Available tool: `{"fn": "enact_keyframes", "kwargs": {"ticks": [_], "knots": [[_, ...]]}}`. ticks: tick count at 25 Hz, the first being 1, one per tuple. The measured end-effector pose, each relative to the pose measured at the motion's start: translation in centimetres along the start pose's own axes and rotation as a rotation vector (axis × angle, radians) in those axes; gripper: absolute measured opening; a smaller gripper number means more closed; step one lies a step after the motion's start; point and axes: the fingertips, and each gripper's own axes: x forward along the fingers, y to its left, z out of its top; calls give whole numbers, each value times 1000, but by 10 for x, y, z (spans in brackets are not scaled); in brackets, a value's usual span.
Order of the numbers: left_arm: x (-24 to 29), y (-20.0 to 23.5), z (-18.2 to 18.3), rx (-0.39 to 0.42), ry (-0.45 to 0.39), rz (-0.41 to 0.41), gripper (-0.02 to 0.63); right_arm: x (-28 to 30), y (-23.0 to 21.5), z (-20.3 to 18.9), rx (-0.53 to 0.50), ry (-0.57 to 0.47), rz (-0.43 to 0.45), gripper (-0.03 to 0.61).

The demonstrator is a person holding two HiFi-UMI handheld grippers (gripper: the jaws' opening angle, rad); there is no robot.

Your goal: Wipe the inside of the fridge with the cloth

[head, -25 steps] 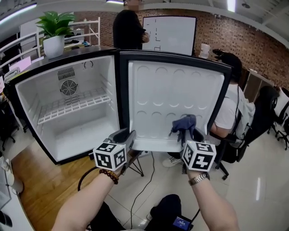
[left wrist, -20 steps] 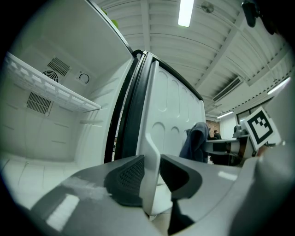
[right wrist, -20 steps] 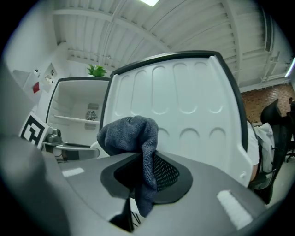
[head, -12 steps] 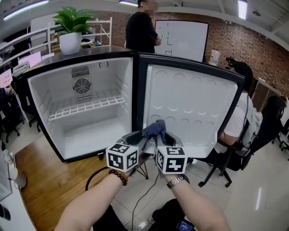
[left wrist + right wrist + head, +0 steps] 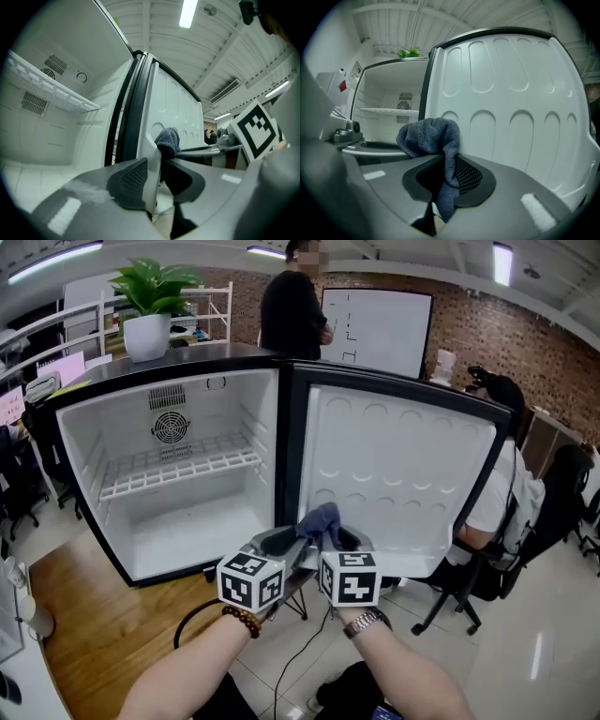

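We see the right gripper (image 5: 327, 538) clenched on the grey-blue terry cloth (image 5: 317, 521): its jaws pinch a fold, the bulk bunches above them and a tail hangs below. The cloth sits close in front of the lower part of the white moulded door lining (image 5: 403, 474), near the hinge side; we cannot tell whether it touches. Just beside it, the left gripper (image 5: 273, 543) has its jaws slightly apart with nothing between them. The small black-framed fridge with a white interior (image 5: 178, 512) stands open, a white wire shelf (image 5: 178, 463) across its middle and a green plant in a white pot (image 5: 150, 310) on top
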Motion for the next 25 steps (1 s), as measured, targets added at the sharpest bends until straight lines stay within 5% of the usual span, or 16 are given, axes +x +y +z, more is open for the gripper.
{"fn": "enact_keyframes", "kwargs": {"ticks": [16,25], "knots": [[-16,-5,-8,17,36,22,44,-49,-91,-17,40,1,-158,60],[-18,-26,-23,-154,62,-31,32,-78,-146,-26,80,-3,-250,60]]}}
